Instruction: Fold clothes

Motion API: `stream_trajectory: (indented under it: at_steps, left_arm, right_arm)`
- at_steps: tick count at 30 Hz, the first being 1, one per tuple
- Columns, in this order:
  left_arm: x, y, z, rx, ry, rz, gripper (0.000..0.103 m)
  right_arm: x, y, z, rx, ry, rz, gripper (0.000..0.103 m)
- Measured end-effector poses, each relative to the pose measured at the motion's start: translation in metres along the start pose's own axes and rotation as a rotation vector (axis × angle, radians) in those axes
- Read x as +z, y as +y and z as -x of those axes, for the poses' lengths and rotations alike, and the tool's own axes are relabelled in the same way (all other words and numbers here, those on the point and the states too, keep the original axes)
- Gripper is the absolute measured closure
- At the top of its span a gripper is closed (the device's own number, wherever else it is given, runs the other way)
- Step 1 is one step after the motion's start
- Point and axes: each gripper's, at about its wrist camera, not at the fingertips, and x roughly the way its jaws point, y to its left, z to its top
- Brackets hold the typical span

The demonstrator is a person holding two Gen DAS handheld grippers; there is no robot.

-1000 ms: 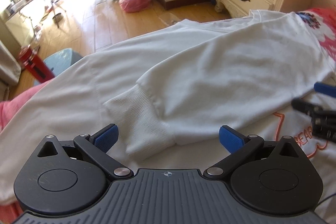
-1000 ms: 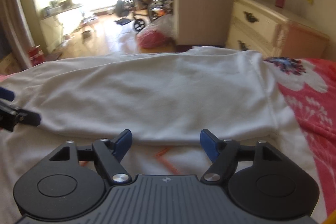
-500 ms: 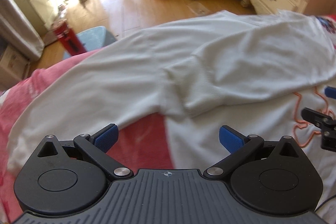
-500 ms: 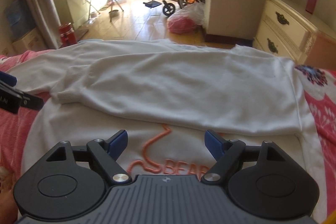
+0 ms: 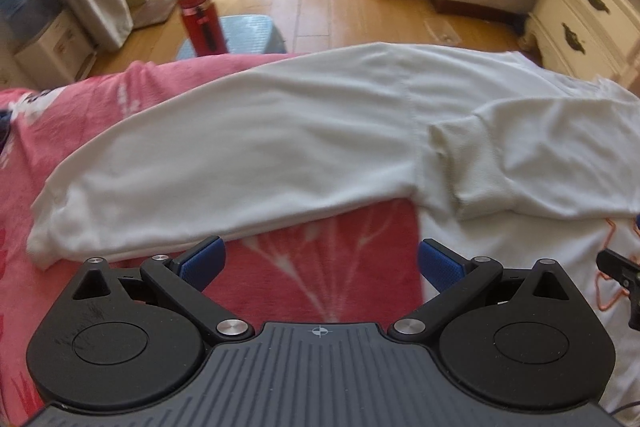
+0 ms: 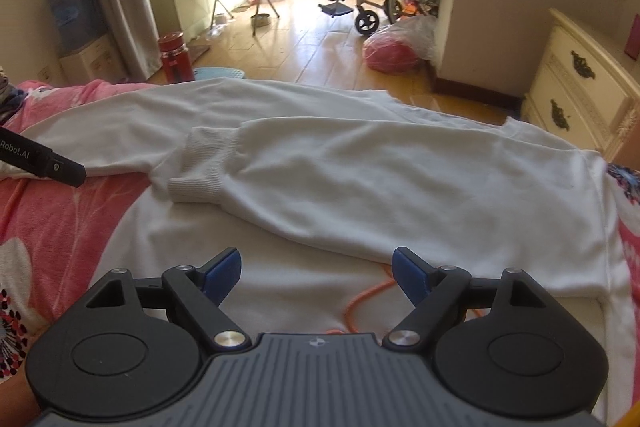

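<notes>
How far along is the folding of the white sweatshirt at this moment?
Done: one sleeve lies folded across the white sweatshirt, its ribbed cuff on the body. In hand: nothing; the left gripper and right gripper both hover open and empty. Left: the other sleeve lies stretched out over the pink blanket, and the body is unfolded.

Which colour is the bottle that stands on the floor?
Red bottle, clearest in the left wrist view.

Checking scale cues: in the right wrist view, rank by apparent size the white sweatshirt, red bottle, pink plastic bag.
1. White sweatshirt, far the largest.
2. Pink plastic bag.
3. Red bottle, similar to the bag; both sit farther away, so their order is unsure.
</notes>
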Motion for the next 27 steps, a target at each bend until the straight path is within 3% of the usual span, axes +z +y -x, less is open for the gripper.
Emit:
stream_trajectory:
  at_steps: [4,7,13,19,24,27]
  left_arm:
    - [0.003,0.027,0.005,0.026,-0.015,0.061,0.000]
    - [0.004,0.054,0.010,0.046,-0.036,0.123,0.000]
    - [-0.001,0.123,0.018,0.121,-0.100,0.261,0.000]
    - [-0.009,0.187,0.025,0.184,-0.147,0.422,0.000]
    - [-0.018,0.221,0.023,0.208,-0.153,0.486,0.000]
    - [-0.024,0.239,0.023,0.215,-0.159,0.538,0.000]
  right_arm:
    - [0.009,0.013,-0.003,0.036,-0.001,0.036,0.018]
    - [0.020,0.026,0.002,0.113,-0.018,0.095,0.018]
    - [0.056,0.071,0.022,0.240,-0.061,0.377,0.018]
    - [0.080,0.153,0.010,0.377,-0.099,0.616,0.017]
    - [0.074,0.235,-0.015,0.504,-0.163,0.648,0.017]
    - [0.066,0.279,-0.024,0.573,-0.253,0.637,0.017]
